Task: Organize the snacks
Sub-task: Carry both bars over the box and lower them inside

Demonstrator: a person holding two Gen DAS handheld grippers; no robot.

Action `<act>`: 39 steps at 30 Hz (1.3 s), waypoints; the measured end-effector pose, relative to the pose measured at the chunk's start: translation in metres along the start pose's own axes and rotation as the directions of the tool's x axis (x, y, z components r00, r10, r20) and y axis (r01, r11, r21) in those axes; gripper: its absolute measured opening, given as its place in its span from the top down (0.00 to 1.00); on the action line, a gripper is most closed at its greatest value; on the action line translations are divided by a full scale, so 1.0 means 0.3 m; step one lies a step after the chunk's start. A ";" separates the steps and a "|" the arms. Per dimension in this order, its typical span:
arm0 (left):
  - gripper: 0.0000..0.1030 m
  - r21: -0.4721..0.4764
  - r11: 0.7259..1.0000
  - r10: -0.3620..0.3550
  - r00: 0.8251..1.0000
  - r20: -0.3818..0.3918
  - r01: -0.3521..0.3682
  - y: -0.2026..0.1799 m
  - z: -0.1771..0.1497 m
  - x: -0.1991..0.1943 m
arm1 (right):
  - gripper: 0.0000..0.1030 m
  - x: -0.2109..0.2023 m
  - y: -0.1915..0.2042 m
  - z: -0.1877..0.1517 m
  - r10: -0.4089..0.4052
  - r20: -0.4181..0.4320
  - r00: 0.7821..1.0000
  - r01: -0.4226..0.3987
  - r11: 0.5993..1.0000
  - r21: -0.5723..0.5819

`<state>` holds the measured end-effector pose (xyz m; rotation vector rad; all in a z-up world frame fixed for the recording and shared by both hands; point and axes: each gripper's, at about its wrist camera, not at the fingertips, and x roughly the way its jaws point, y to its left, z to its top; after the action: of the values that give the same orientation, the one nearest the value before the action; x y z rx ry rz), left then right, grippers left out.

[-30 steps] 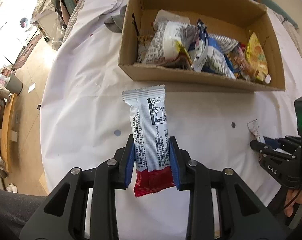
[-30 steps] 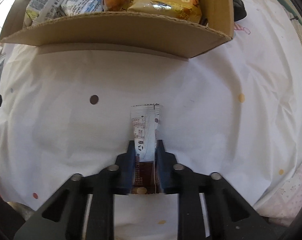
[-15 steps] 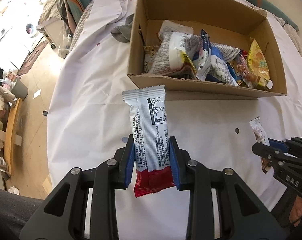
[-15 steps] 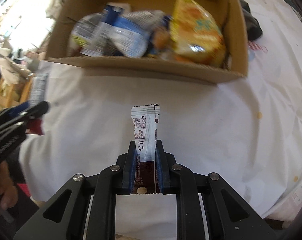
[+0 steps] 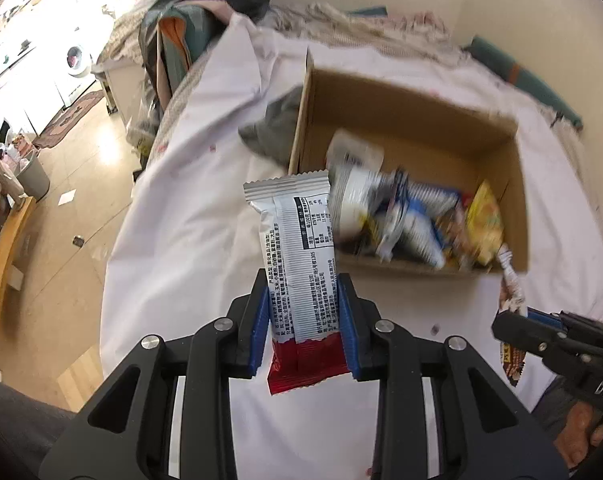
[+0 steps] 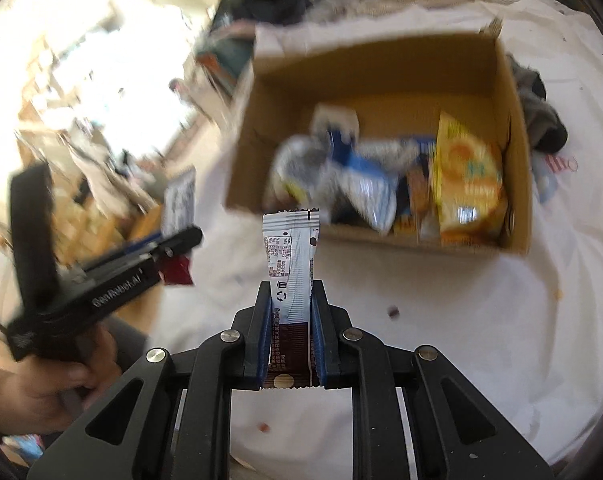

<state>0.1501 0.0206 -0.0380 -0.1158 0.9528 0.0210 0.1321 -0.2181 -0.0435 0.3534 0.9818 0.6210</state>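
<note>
Left wrist view: the left gripper (image 5: 303, 320) clamps a silver-and-red snack bar wrapper (image 5: 301, 268) between blue pads, now raised higher above the white cloth-covered table (image 5: 181, 220) than a second ago, so the open brown cardboard box (image 5: 421, 100) of snack packets sits farther off near the far edge. At the right edge, the right gripper (image 5: 513, 320) has lifted too, its body cut off. Right wrist view: that gripper pinches a narrow silver-and-brown snack stick (image 6: 291, 280) above the table. Motion blur smears the box contents, a yellow bag (image 6: 465, 184) among them, and the wrapper print is unreadable.
</note>
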 end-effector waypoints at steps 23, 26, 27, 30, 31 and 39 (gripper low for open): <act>0.73 0.147 0.983 -0.118 0.992 0.039 0.111 -0.190 0.253 0.101 | 0.82 0.006 -0.217 0.236 -0.103 0.108 0.989 0.083 0.981 0.174; 0.73 0.169 0.974 -0.152 0.988 0.006 0.149 -0.228 0.240 0.151 | 0.82 0.038 -0.237 0.235 -0.100 0.083 0.992 0.083 0.978 0.194; 0.73 0.178 0.971 -0.163 0.987 -0.003 0.161 -0.240 0.231 0.172 | 0.82 0.046 -0.240 0.233 -0.096 0.077 0.992 0.079 0.977 0.199; 0.73 0.180 0.969 -0.164 0.986 -0.034 0.168 -0.257 0.208 0.219 | 0.82 0.069 -0.235 0.227 -0.091 0.058 0.994 0.079 0.978 0.191; 0.73 0.173 0.969 -0.169 0.985 -0.045 0.175 -0.257 0.205 0.231 | 0.82 0.076 -0.235 0.225 -0.093 0.053 0.994 0.081 0.979 0.189; 0.73 0.193 0.963 -0.180 0.982 -0.052 0.186 -0.280 0.192 0.245 | 0.82 0.128 -0.231 0.223 -0.086 0.018 0.996 0.081 0.978 0.193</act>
<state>0.2453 -0.0592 -0.0573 -0.0210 0.9702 -0.2464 0.2274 -0.2479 -0.0717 0.4876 1.0286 0.4452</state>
